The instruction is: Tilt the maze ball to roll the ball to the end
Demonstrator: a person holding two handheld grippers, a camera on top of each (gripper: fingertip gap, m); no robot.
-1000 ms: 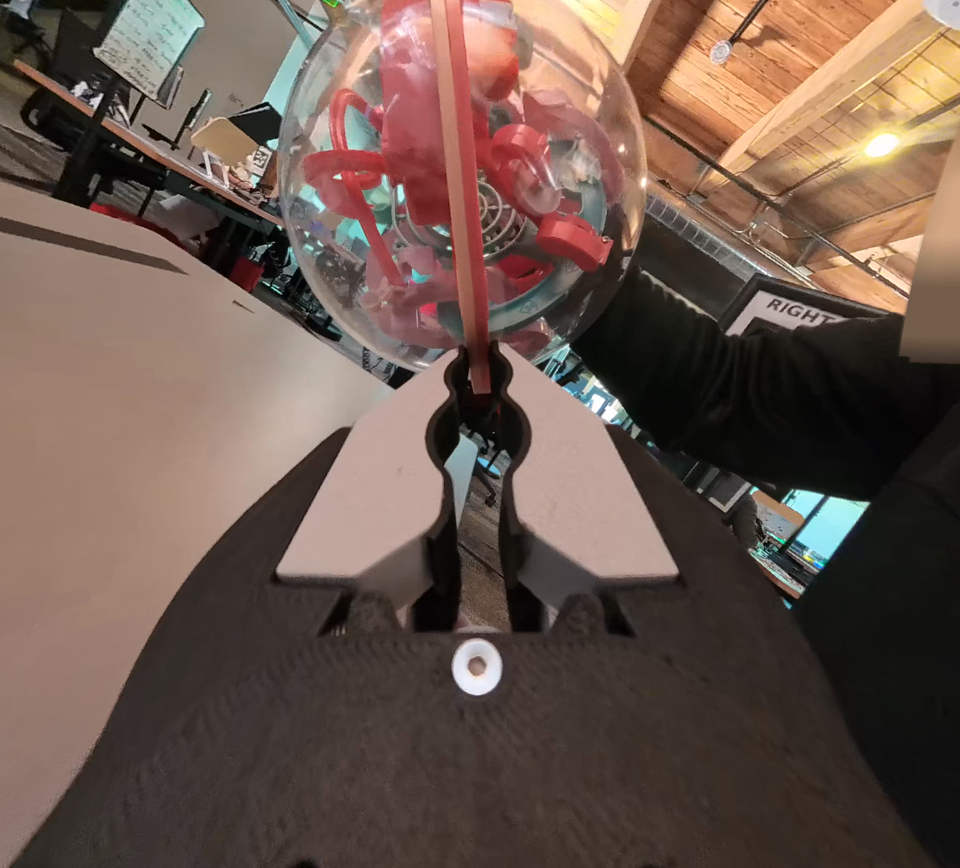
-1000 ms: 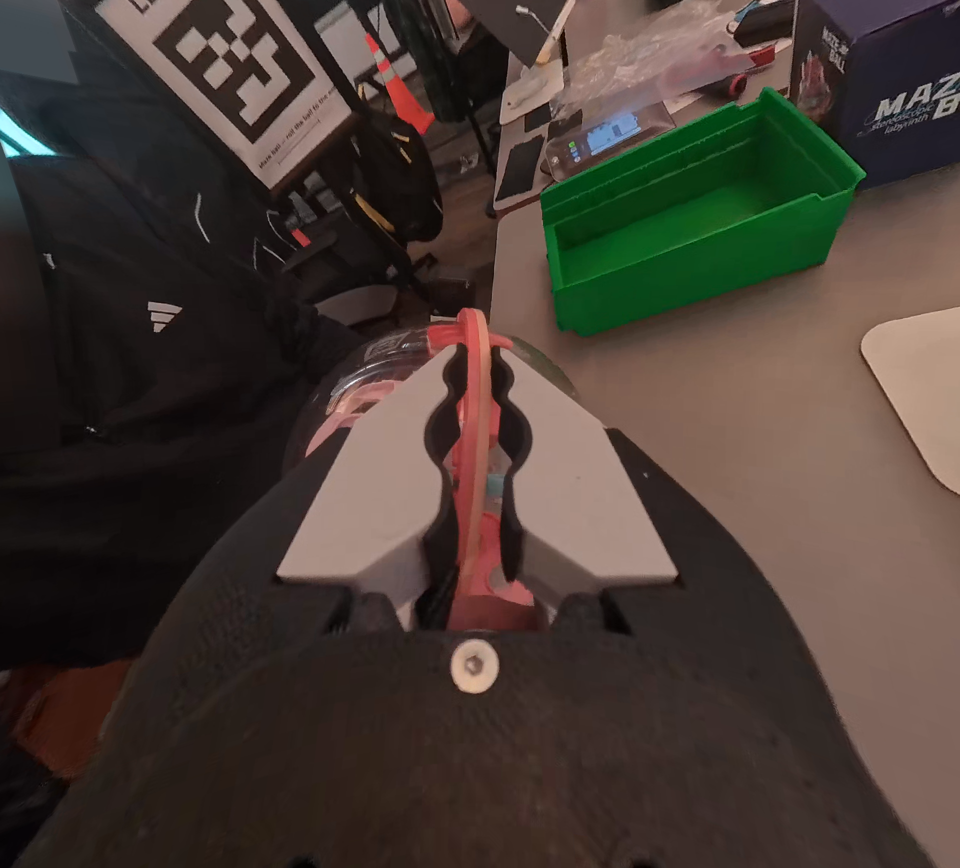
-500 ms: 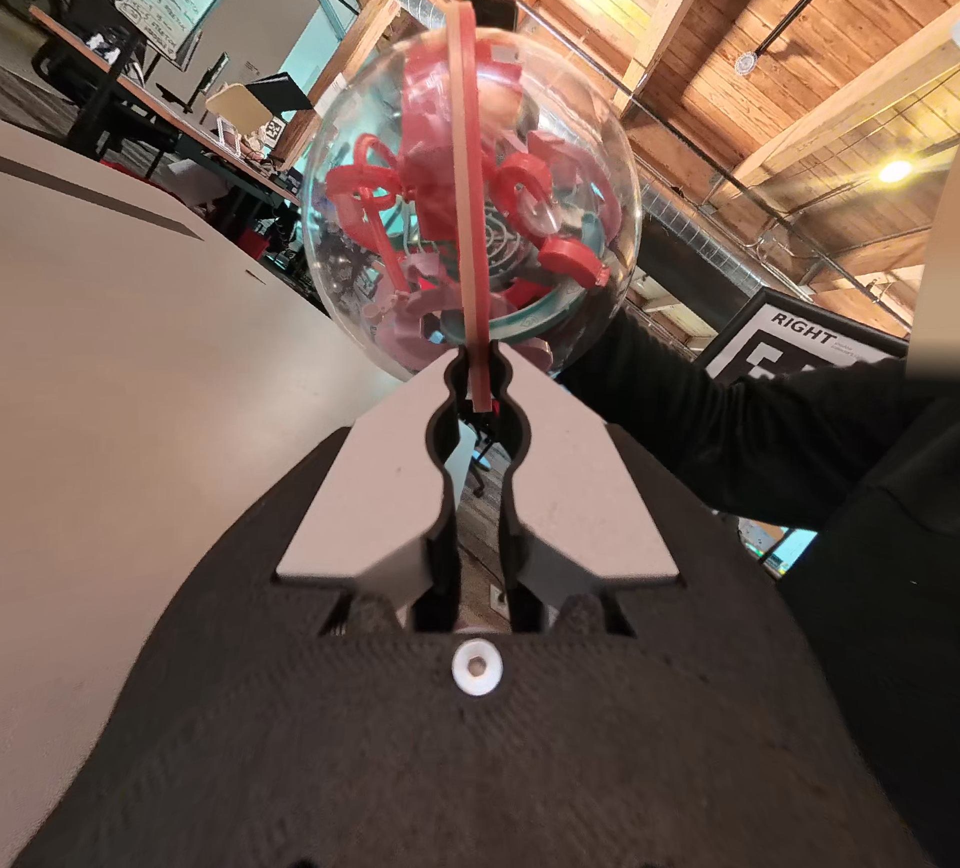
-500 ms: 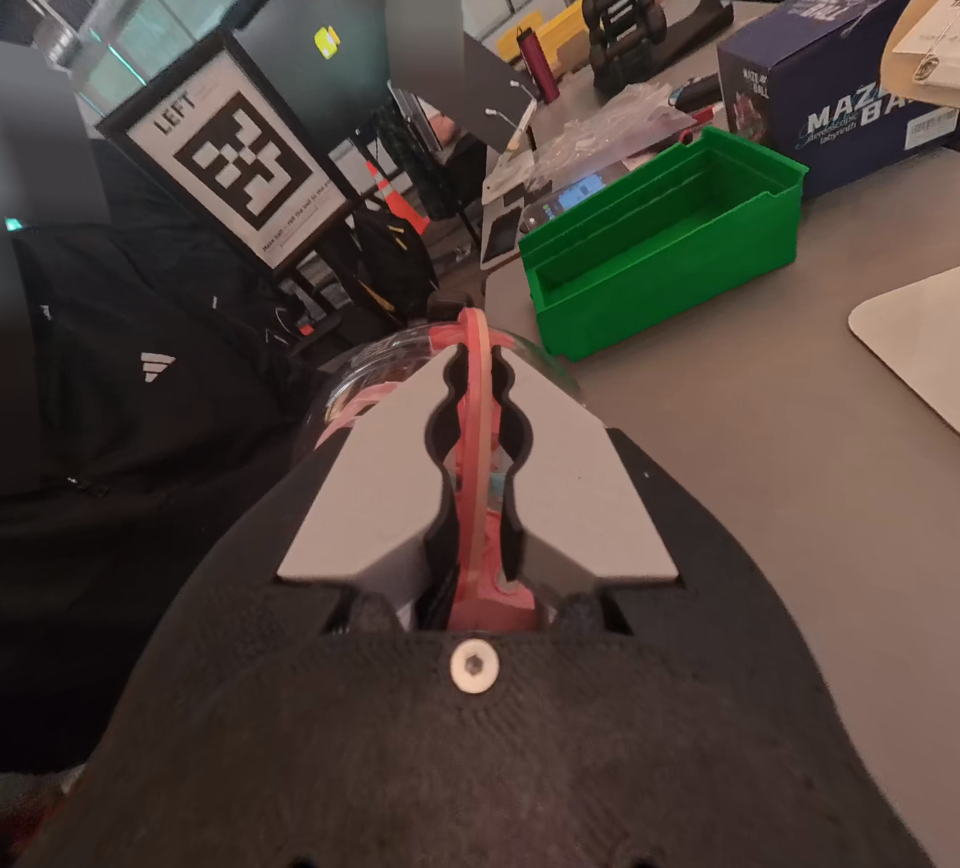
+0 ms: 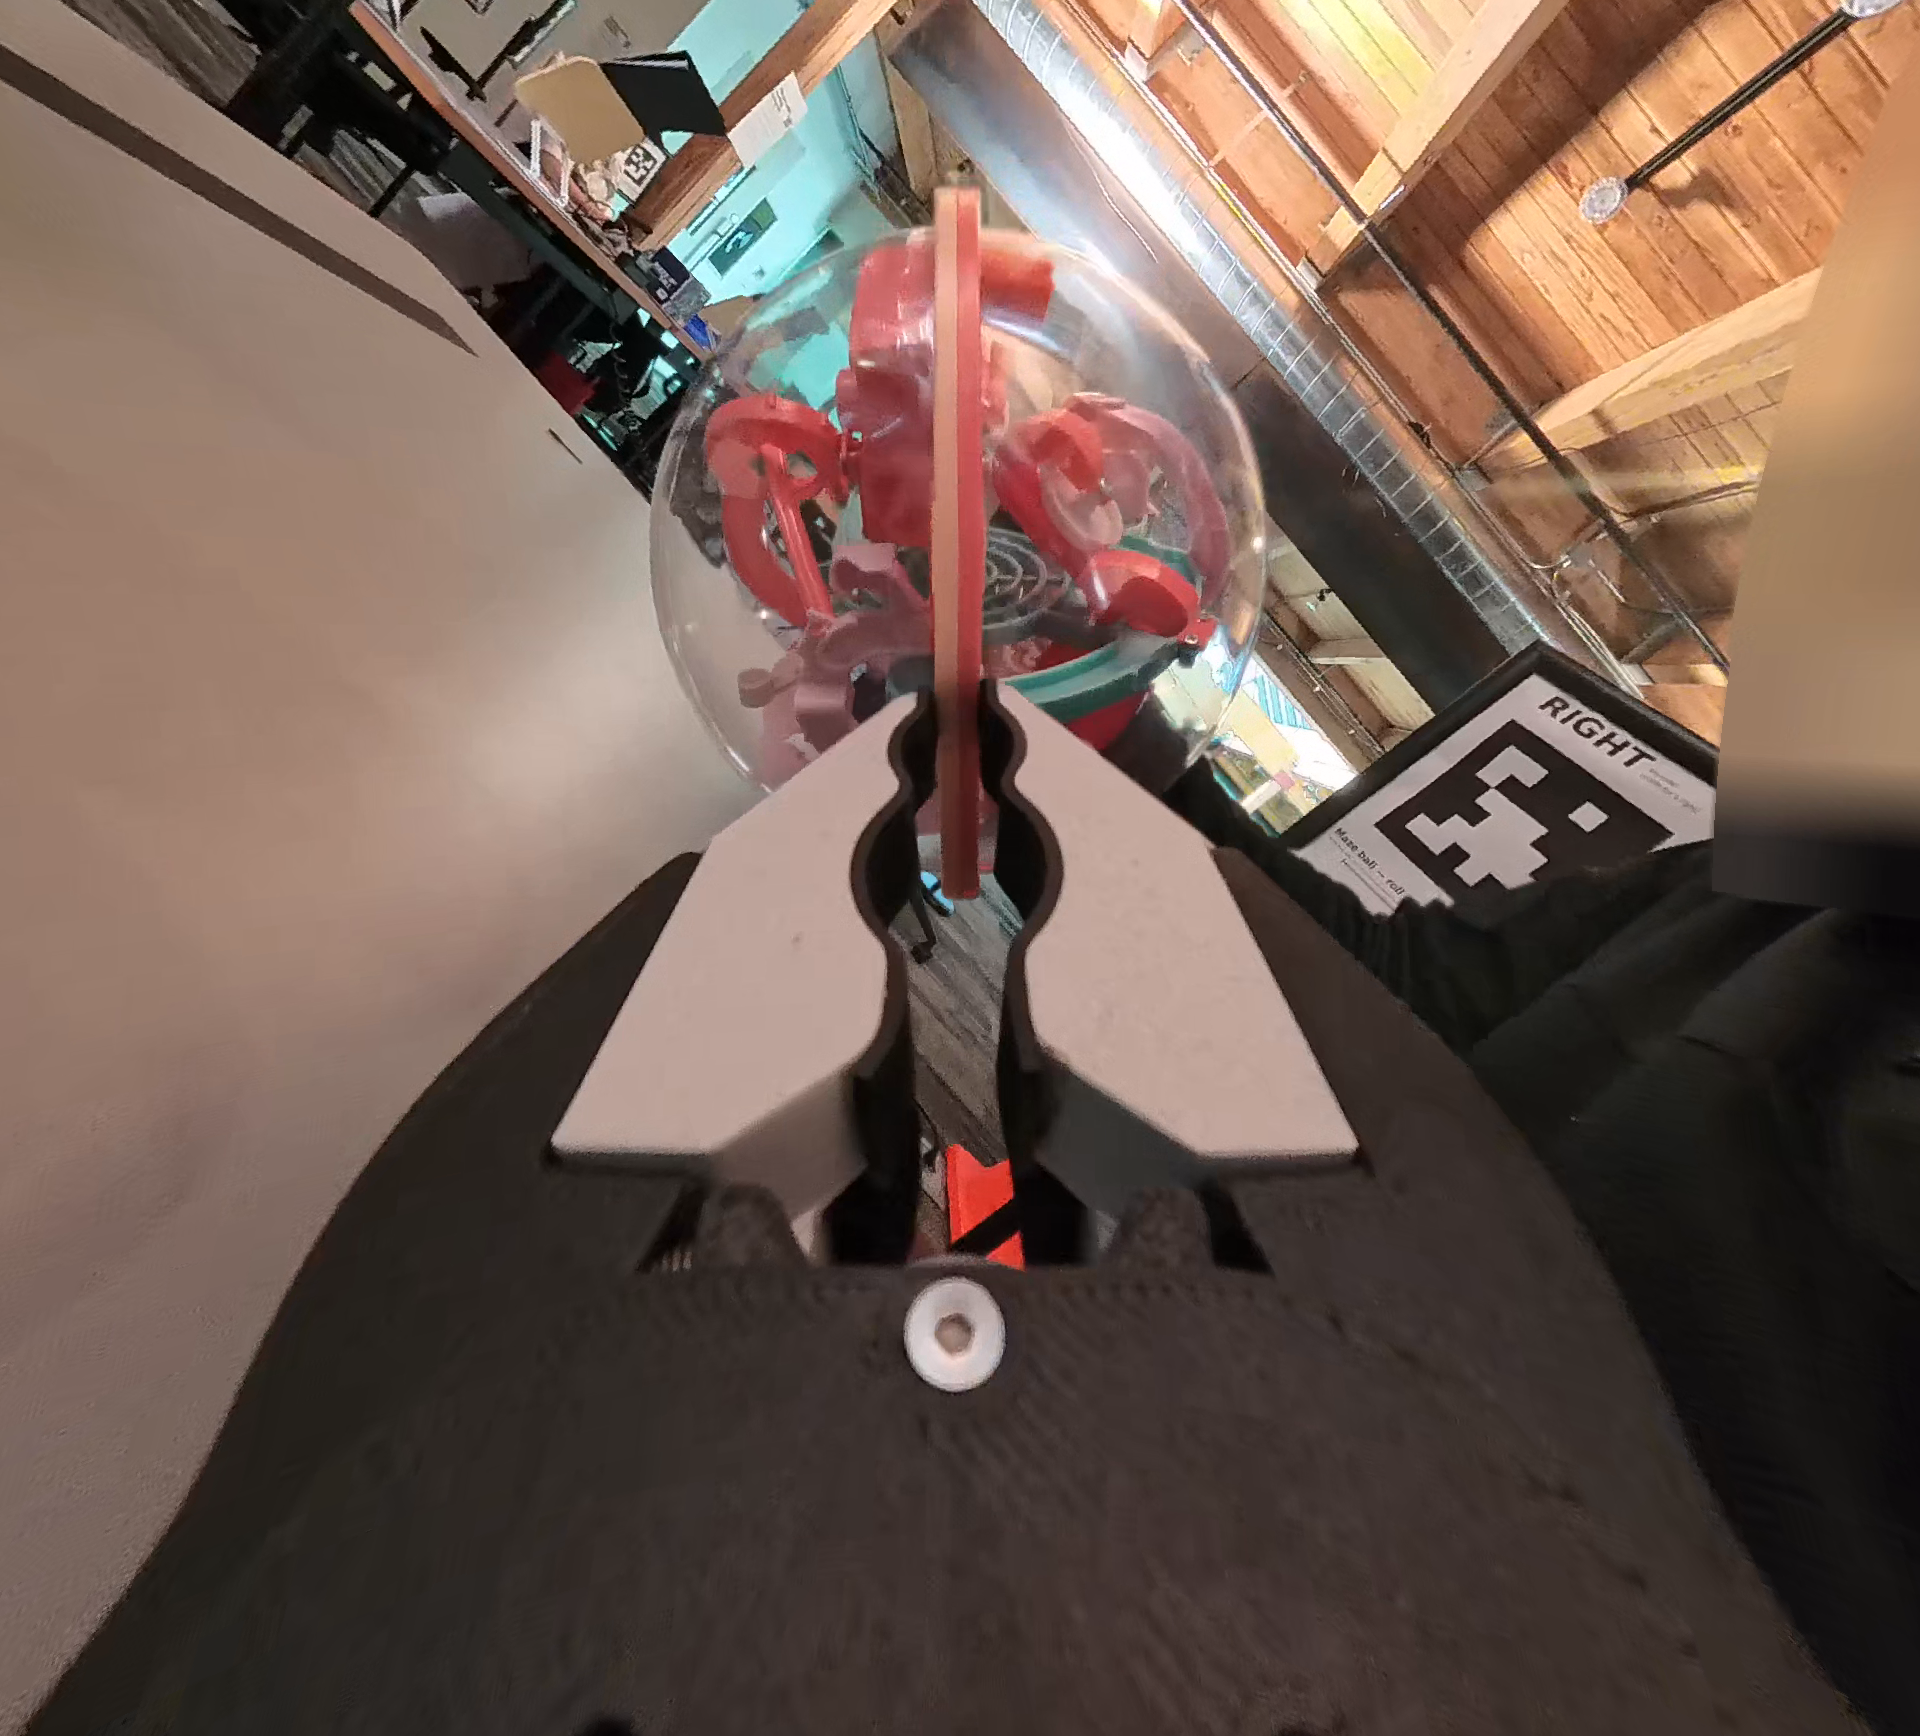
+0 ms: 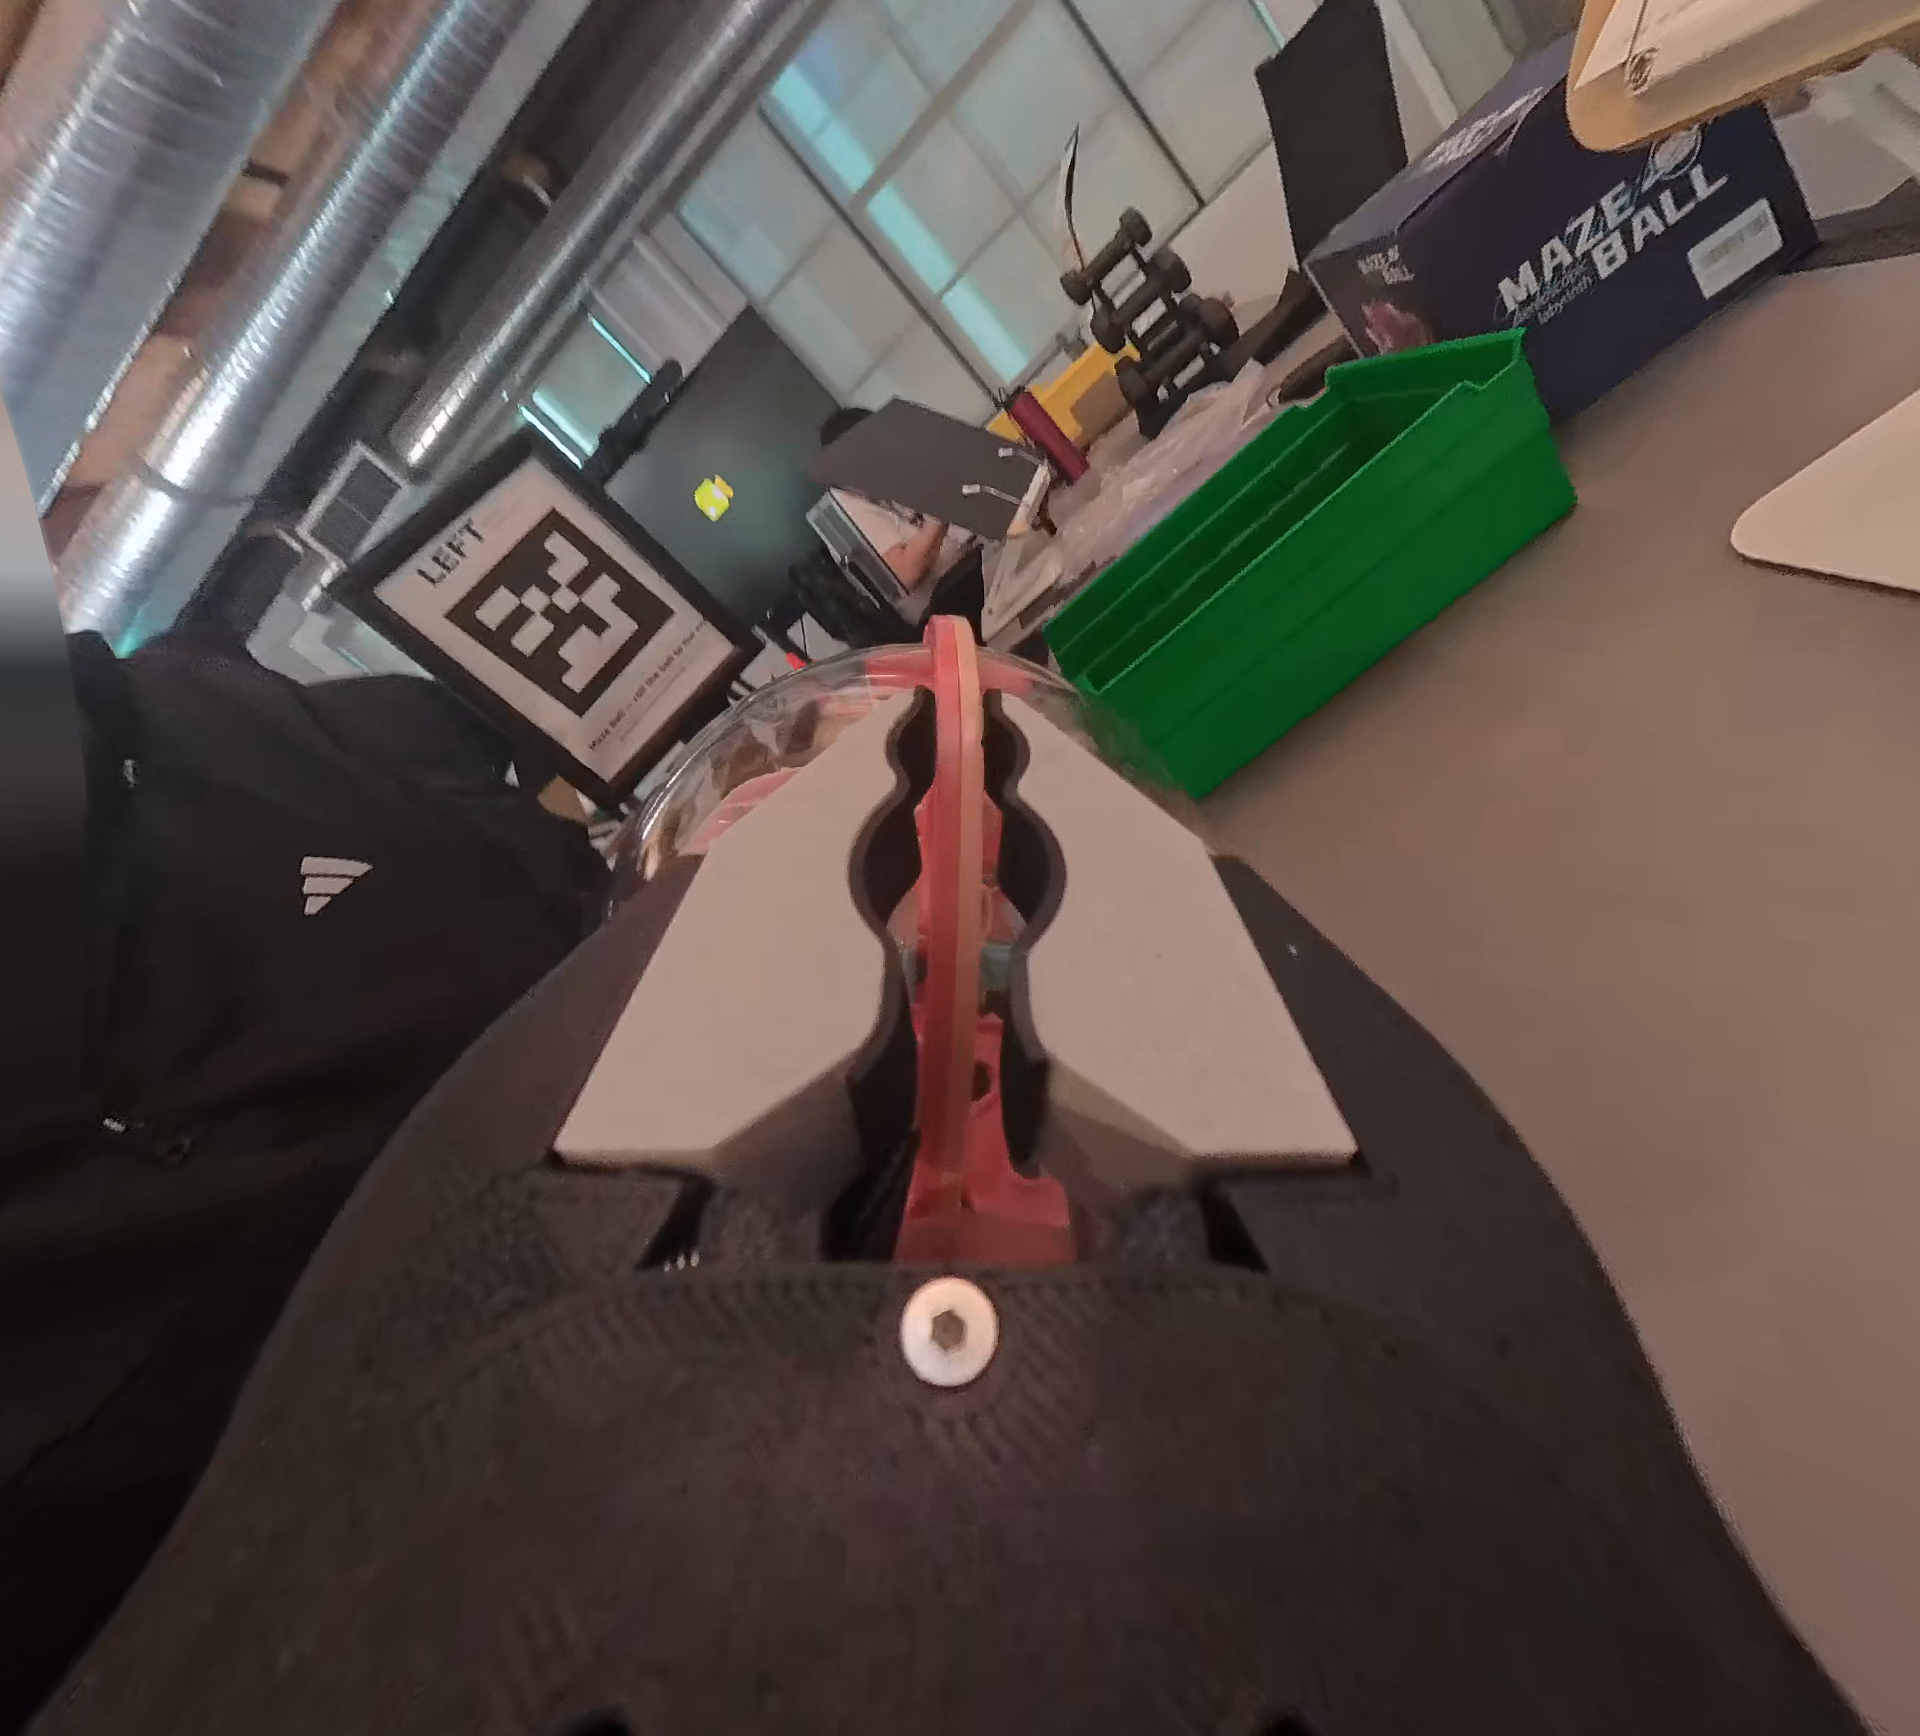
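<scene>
The maze ball (image 5: 821,491) is a clear sphere with red, pink and teal tracks inside and a red ring (image 5: 956,439) around its middle. It is held up in the air. In the left wrist view my left gripper (image 5: 956,720) is shut on the ring's near edge, with the sphere beyond the fingertips. In the right wrist view my right gripper (image 6: 954,730) is shut on the same red ring (image 6: 951,813), which runs deep between the pads. Only the sphere's clear top (image 6: 748,730) shows above the fingers there. The small rolling ball is not made out.
A green bin (image 6: 1351,543) and a dark blue box (image 6: 1579,252) stand on the grey table (image 6: 1558,959). A white mat (image 6: 1849,502) lies at the right. A person's black sleeve (image 5: 1455,938) and marker boards (image 5: 1496,813) (image 6: 551,616) are close by. Across from one pair of fingers to the other is roughly 15 cm.
Both grippers keep their hold on the ring. The ball has been tilted: both views swing upward, showing more ceiling and windows. The ball looks smaller and lower in the left view.
</scene>
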